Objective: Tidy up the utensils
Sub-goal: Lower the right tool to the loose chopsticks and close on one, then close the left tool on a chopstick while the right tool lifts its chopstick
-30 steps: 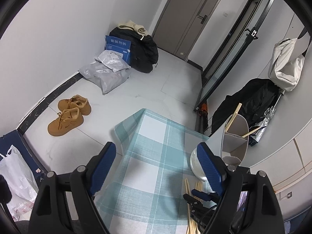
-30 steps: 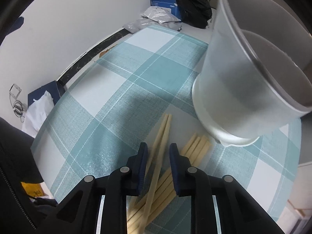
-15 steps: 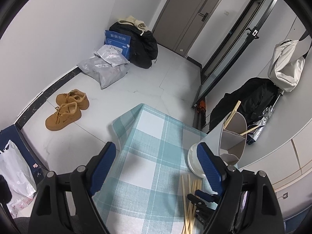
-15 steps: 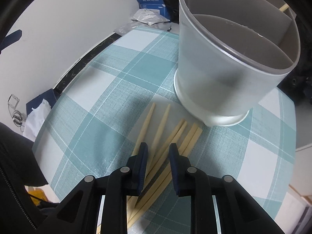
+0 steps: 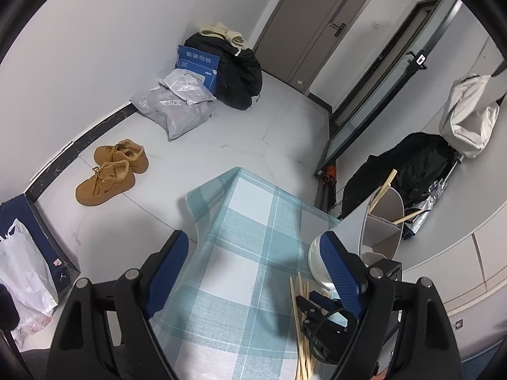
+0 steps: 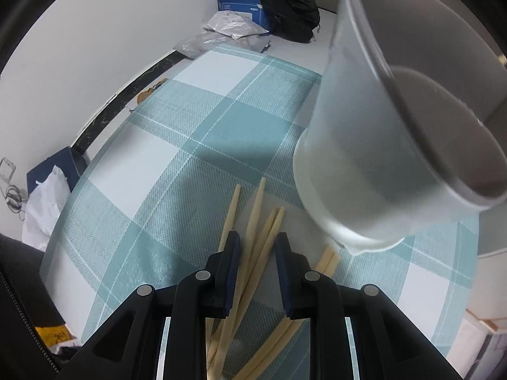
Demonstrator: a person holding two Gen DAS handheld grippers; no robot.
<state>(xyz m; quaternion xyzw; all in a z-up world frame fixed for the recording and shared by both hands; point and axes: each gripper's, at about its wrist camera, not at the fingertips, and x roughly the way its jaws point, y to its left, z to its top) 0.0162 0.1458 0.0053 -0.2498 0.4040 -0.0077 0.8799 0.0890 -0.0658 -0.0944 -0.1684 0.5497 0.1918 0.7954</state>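
Several wooden chopsticks lie in a loose pile on the teal checked tablecloth. My right gripper points steeply down over them, its jaws a narrow gap apart. Two or three sticks pass under that gap and none is lifted. Just to the right of the pile stands a translucent grey divided holder. In the left wrist view the holder has two chopsticks leaning in it. My left gripper hangs wide open above the cloth with nothing between its pads. The right gripper shows low at the right.
The table's far corner drops to a tiled floor. On the floor are tan shoes, grey parcels, a blue box, a black bag and a white plastic bag. A black coat and a white bag hang at the right.
The right gripper drew back from the holder, then came in close over the chopsticks again. Its jaws kept the same narrow gap. The left gripper barely moved.
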